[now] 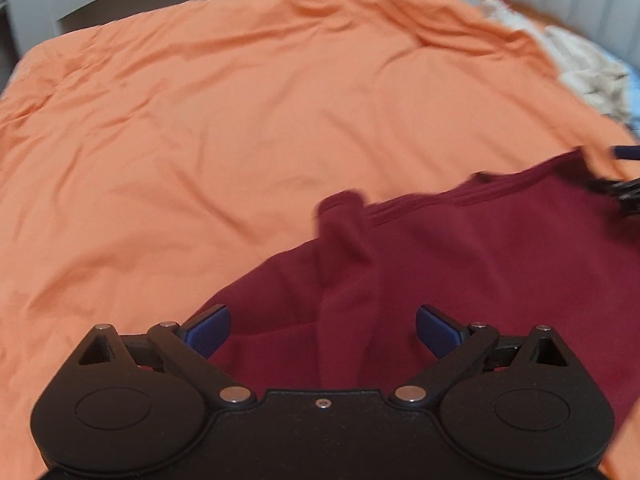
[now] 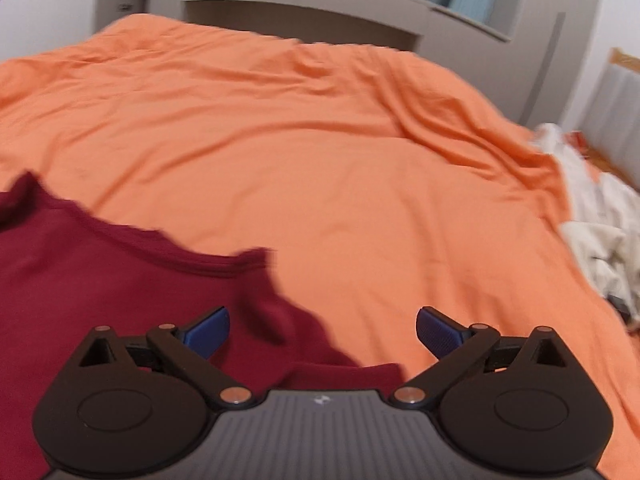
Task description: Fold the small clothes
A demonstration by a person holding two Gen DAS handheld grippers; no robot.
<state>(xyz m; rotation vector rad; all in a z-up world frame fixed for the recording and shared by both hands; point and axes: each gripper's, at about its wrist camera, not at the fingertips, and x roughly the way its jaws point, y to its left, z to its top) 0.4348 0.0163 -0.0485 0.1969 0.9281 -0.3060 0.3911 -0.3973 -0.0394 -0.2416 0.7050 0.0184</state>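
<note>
Left wrist view: the left claw [image 1: 323,330] is spread wide, its blue fingertips [image 1: 210,330] well apart with nothing pinched between them. A dark red shirt [image 1: 460,264] lies under and ahead of the claw on an orange bedsheet [image 1: 240,120], spreading off to the claw's right; a raised ridge of the cloth runs forward between the two tips. The shirt's ribbed hem edge lies ahead and to the right. At the far right edge, part of the right claw [image 1: 628,192] shows at the shirt's corner, blurred. A pile of pale cloth [image 1: 588,68] sits far ahead to the right.

Right wrist view: the right claw [image 2: 323,330] is also spread wide and holds nothing. The red shirt [image 2: 100,280] lies under its left tip [image 2: 210,330] and off to its left; the right tip hangs over bare orange bedsheet [image 2: 360,160]. The pale cloth [image 2: 600,232] lies off to the right.
</note>
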